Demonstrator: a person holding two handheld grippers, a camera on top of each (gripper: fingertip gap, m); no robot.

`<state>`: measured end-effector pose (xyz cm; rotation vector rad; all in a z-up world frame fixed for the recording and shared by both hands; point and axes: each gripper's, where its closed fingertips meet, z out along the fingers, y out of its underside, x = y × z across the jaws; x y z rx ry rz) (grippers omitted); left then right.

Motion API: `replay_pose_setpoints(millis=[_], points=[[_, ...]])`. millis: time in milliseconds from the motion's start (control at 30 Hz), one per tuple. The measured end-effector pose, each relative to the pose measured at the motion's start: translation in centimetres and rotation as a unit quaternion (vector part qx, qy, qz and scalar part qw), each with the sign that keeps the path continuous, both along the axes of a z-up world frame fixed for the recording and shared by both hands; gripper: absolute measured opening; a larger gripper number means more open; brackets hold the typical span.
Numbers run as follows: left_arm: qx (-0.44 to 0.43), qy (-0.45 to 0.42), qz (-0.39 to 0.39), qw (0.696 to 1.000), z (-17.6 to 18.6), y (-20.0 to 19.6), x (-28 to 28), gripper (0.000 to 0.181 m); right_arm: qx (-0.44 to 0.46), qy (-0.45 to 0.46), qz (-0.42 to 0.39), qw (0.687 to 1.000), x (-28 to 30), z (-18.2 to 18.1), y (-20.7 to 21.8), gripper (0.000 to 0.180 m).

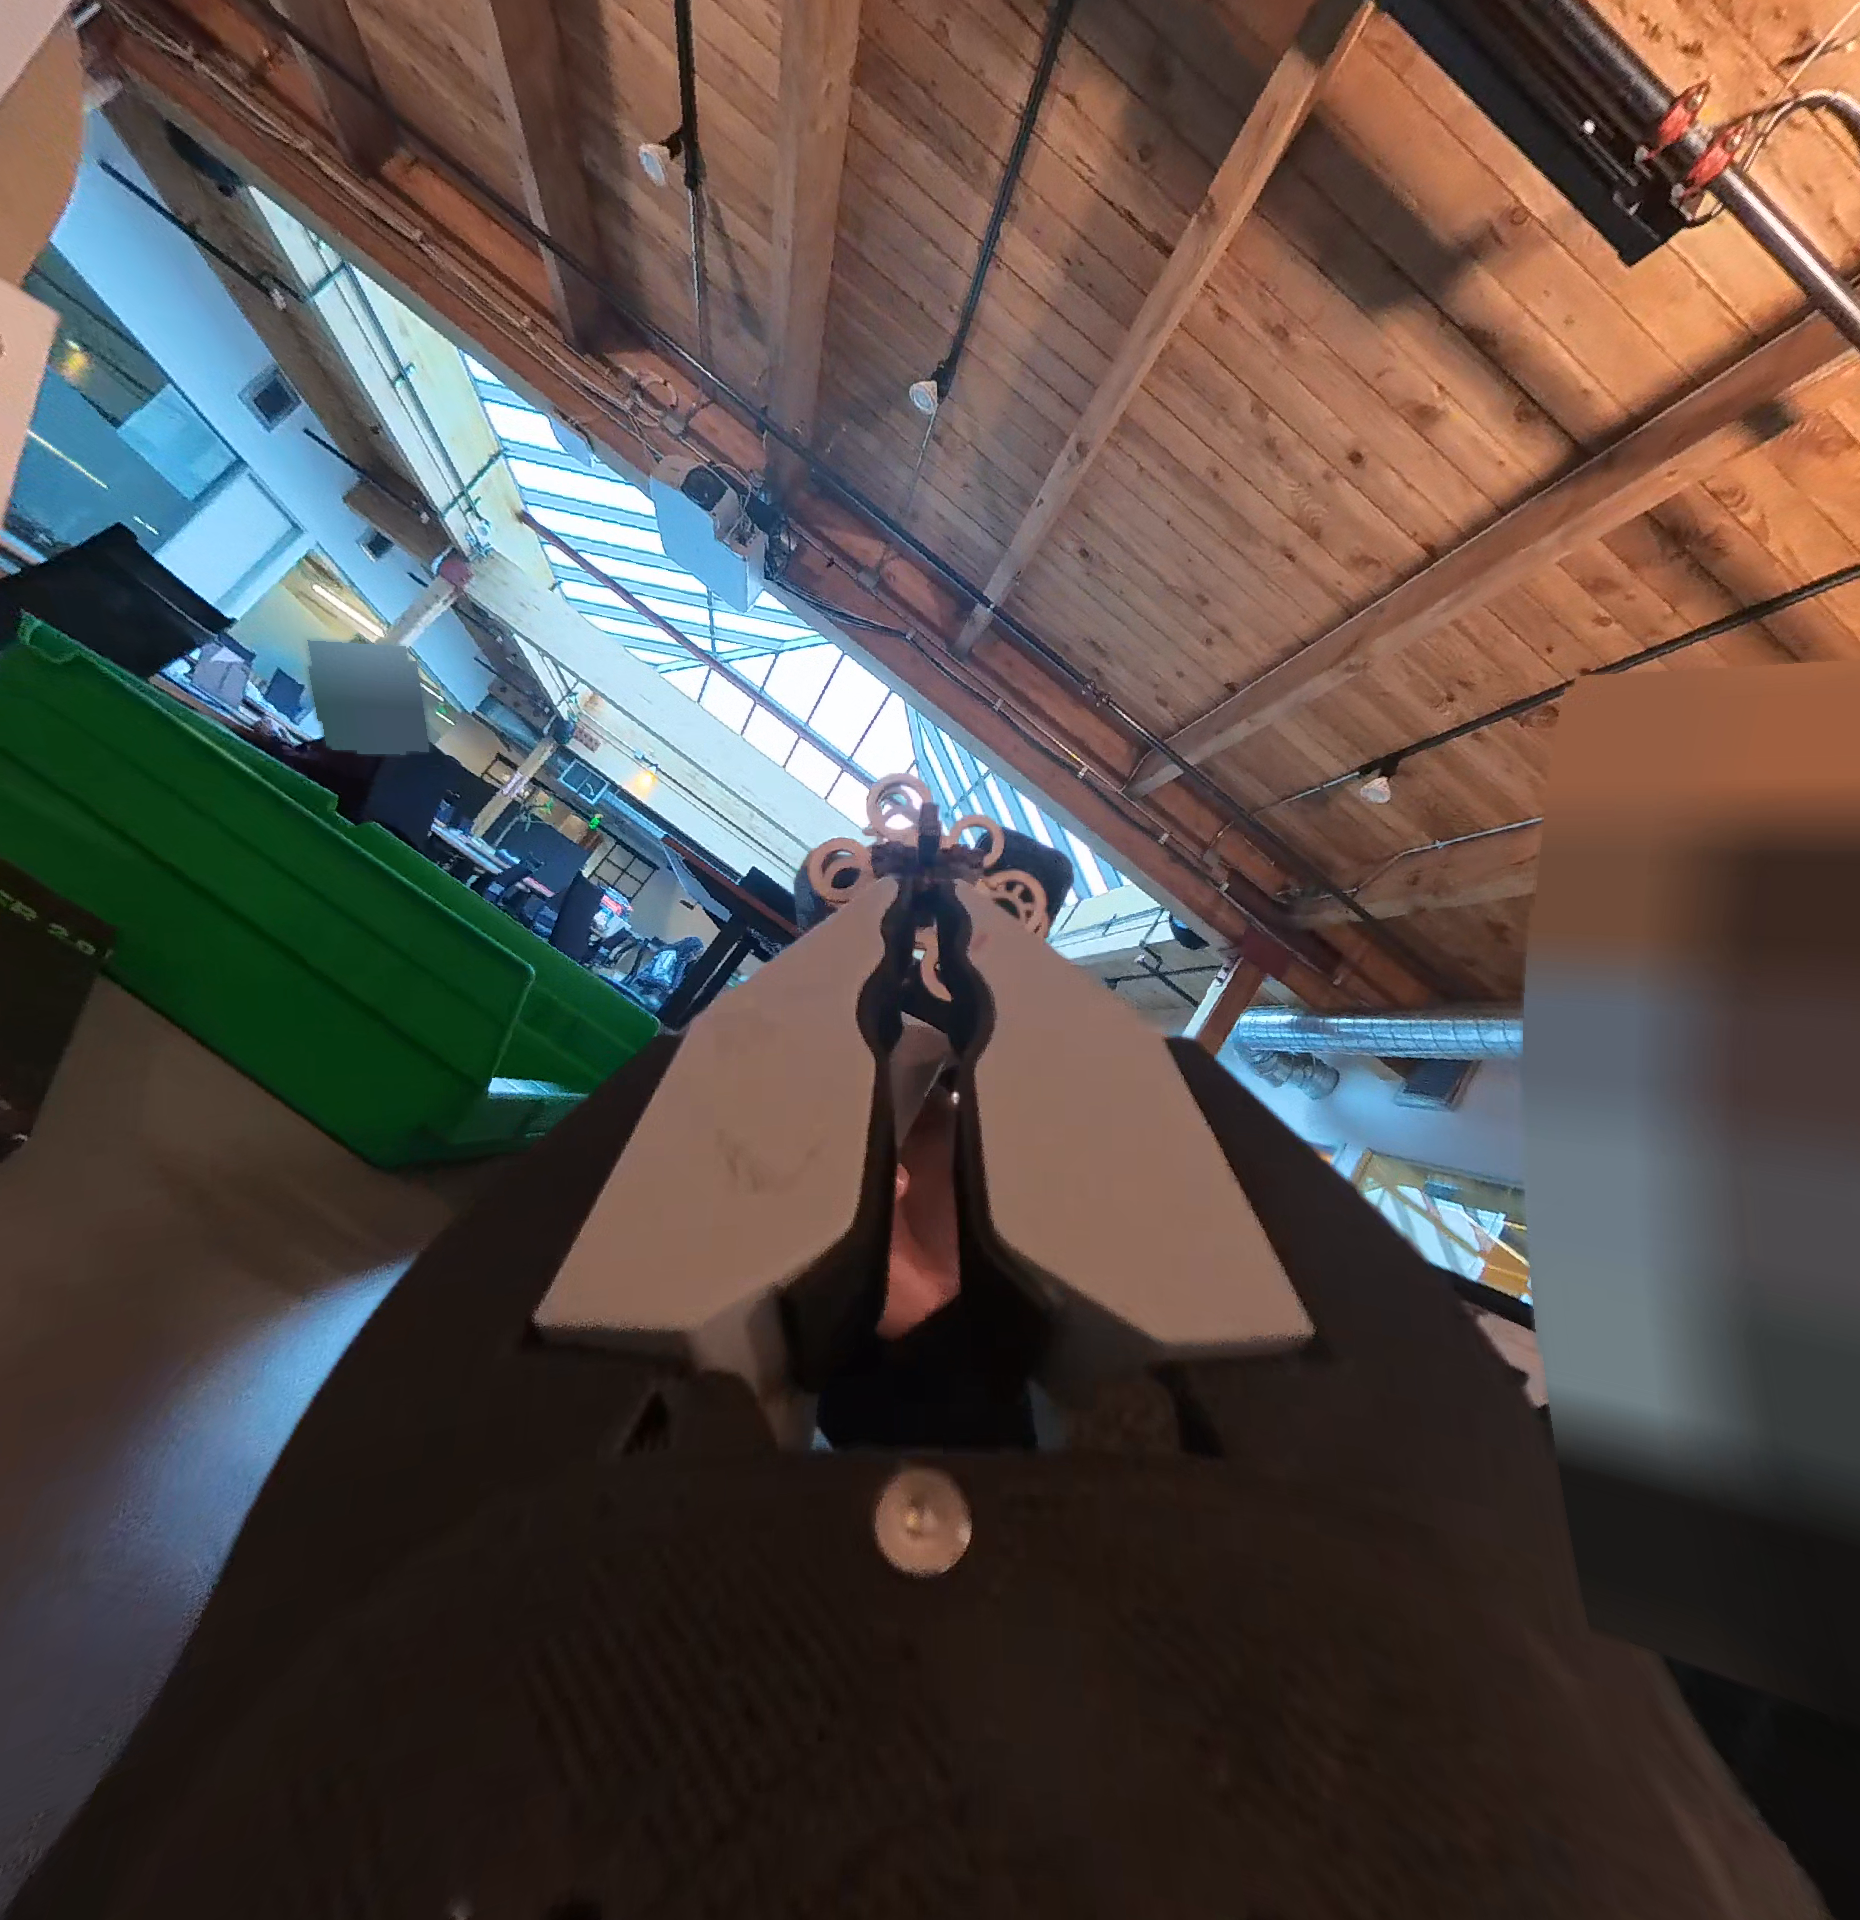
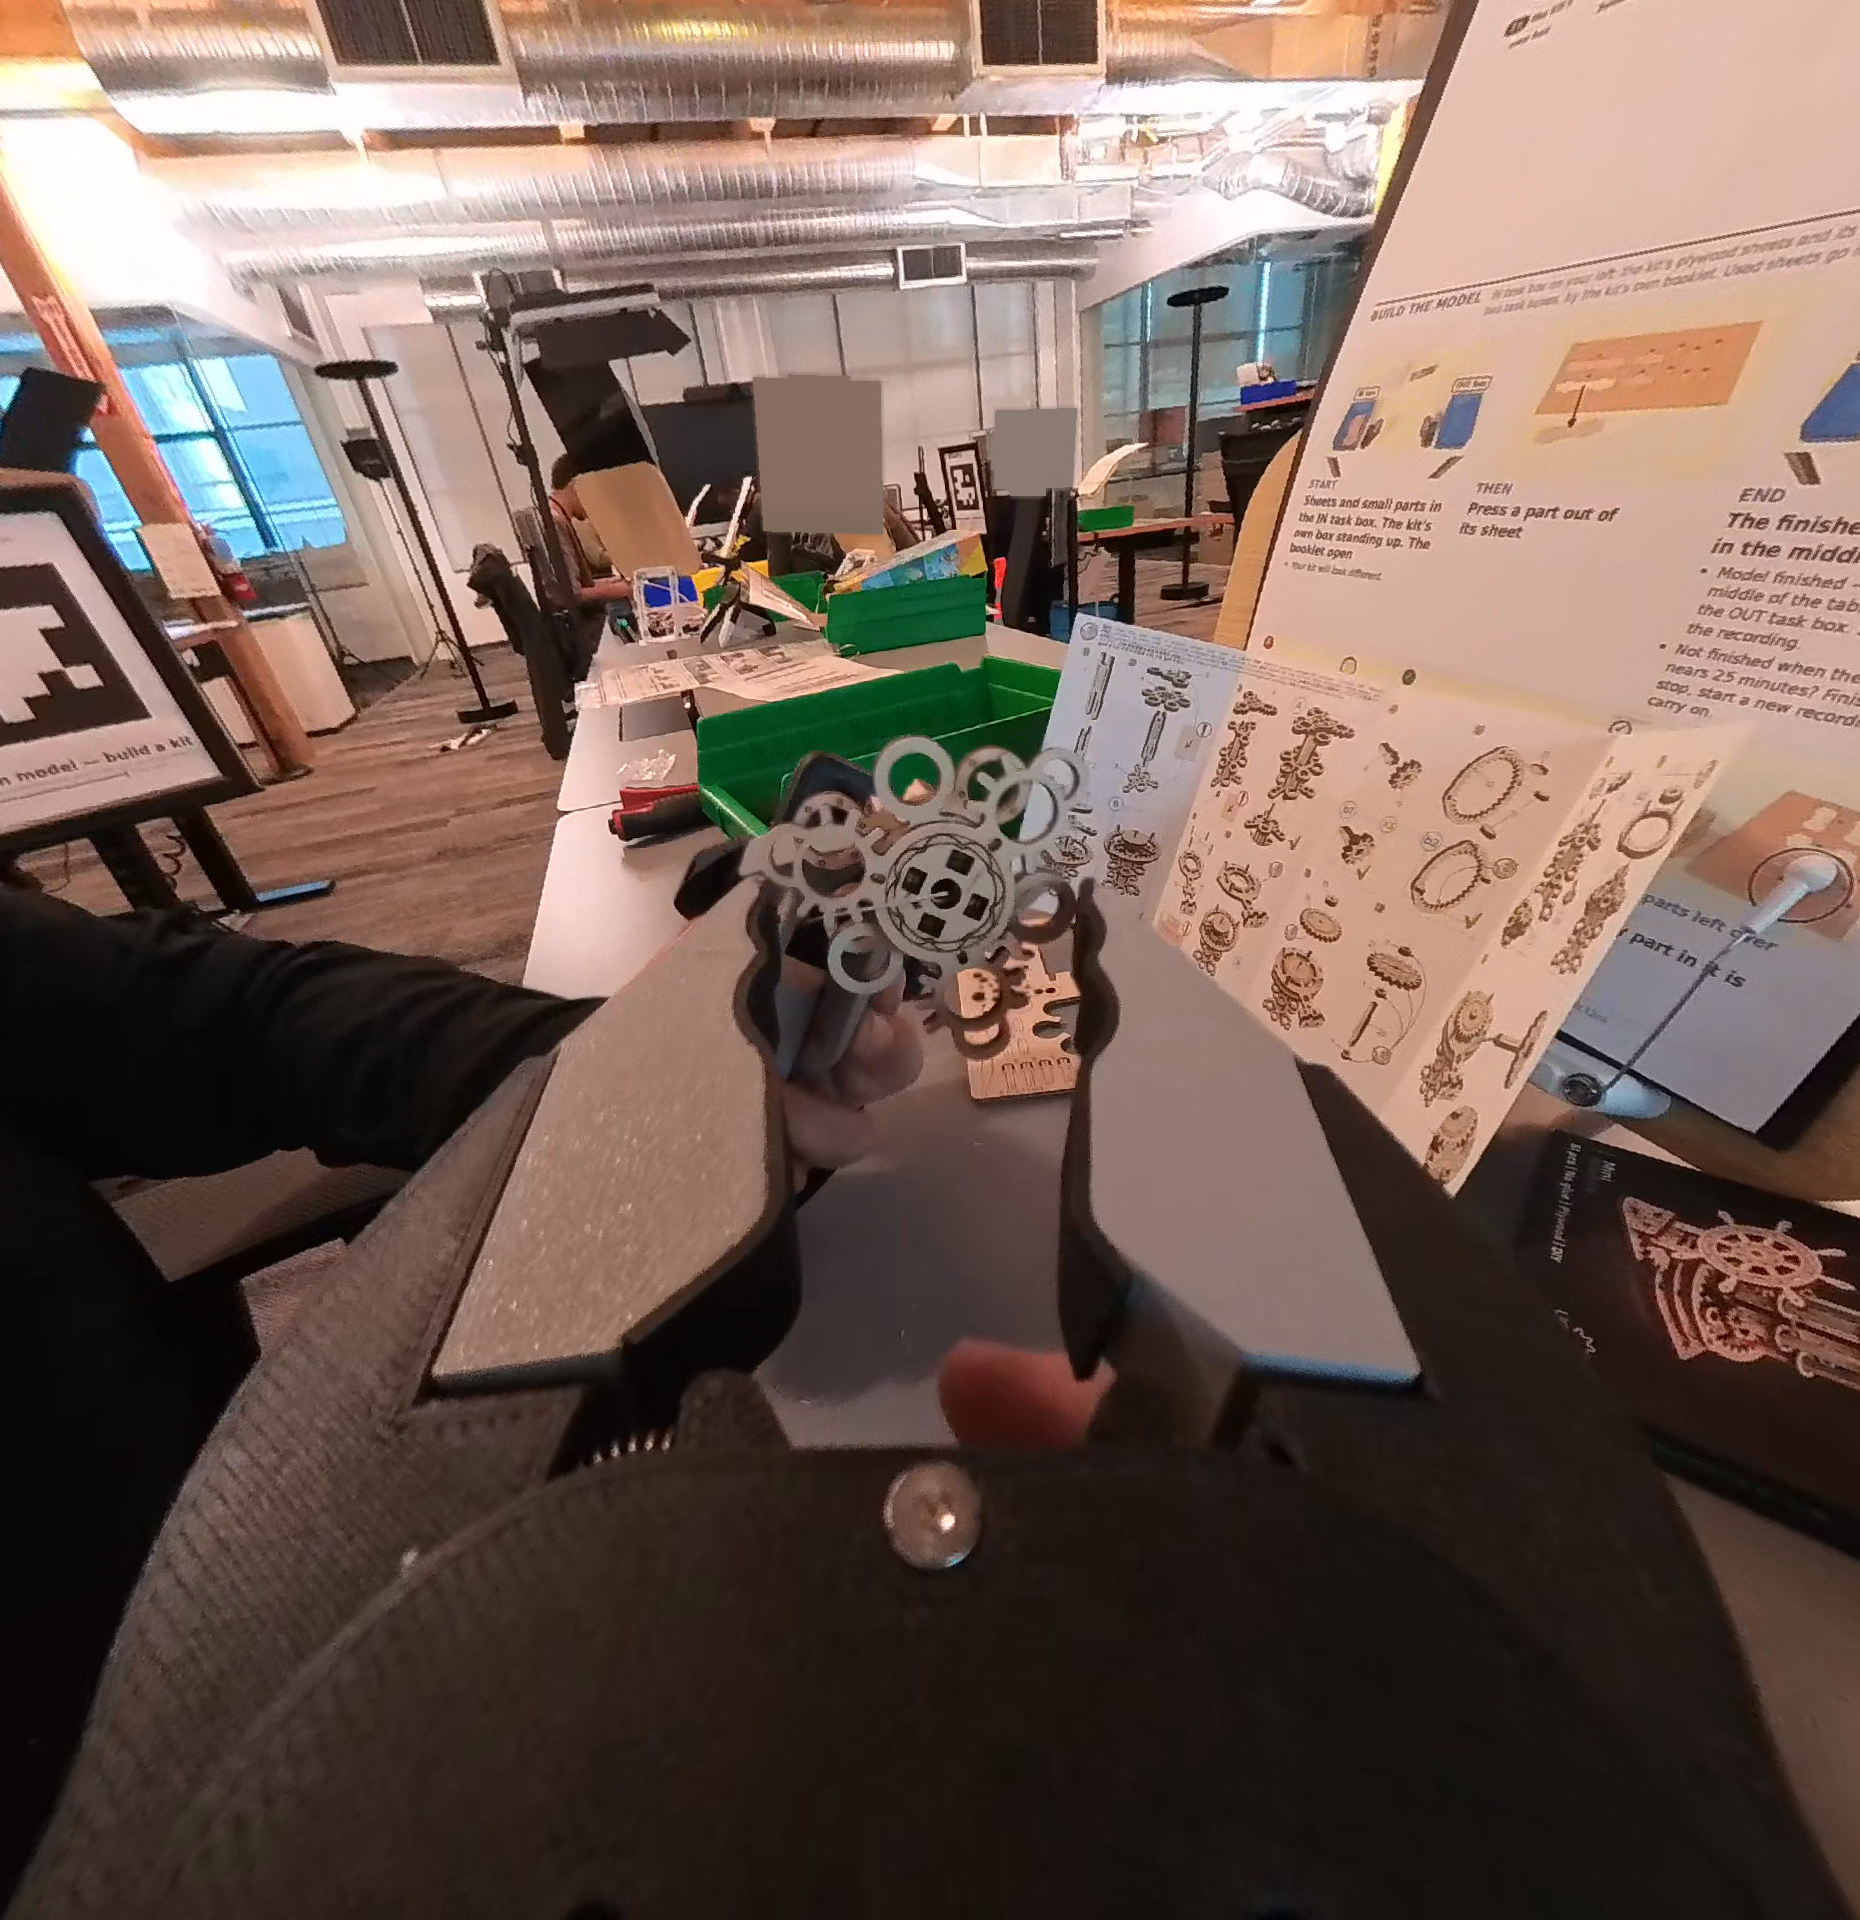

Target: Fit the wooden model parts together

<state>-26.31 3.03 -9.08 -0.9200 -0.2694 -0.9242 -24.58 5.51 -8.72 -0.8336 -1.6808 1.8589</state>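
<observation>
My left gripper (image 1: 921, 894) points up toward the ceiling and is shut on the stem of the wooden model (image 1: 910, 847), whose pale rings and a small gear stick out above the tips. In the right wrist view the same model (image 2: 936, 883) faces me as a flat rosette of rings around a patterned hub with square holes. My right gripper (image 2: 926, 956) is open, one jaw on each side of the rosette; I cannot tell whether they touch it. The left gripper's grey fingers (image 2: 817, 1013) and a hand show just below the model.
A wooden parts sheet (image 2: 1019, 1055) lies on the table under the model. An open instruction booklet (image 2: 1373, 862) stands at the right before a white instruction board (image 2: 1632, 416). A black kit box (image 2: 1736, 1320) lies at the right. A green bin (image 2: 874, 738) (image 1: 230, 883) sits behind. A dark sleeve (image 2: 230, 1039) crosses the left. Both grippers' tips are close together, under 4 cm apart.
</observation>
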Motion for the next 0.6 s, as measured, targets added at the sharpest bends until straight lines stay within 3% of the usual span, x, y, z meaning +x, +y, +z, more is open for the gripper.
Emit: replay_pose_setpoints(millis=[600], points=[[0.058, -0.09, -0.083, 0.991, 0.3, -0.2, 0.9, 0.001, 0.078, 0.019, -0.04, 0.996, 1.2, 1.1, -0.5, 0.049]])
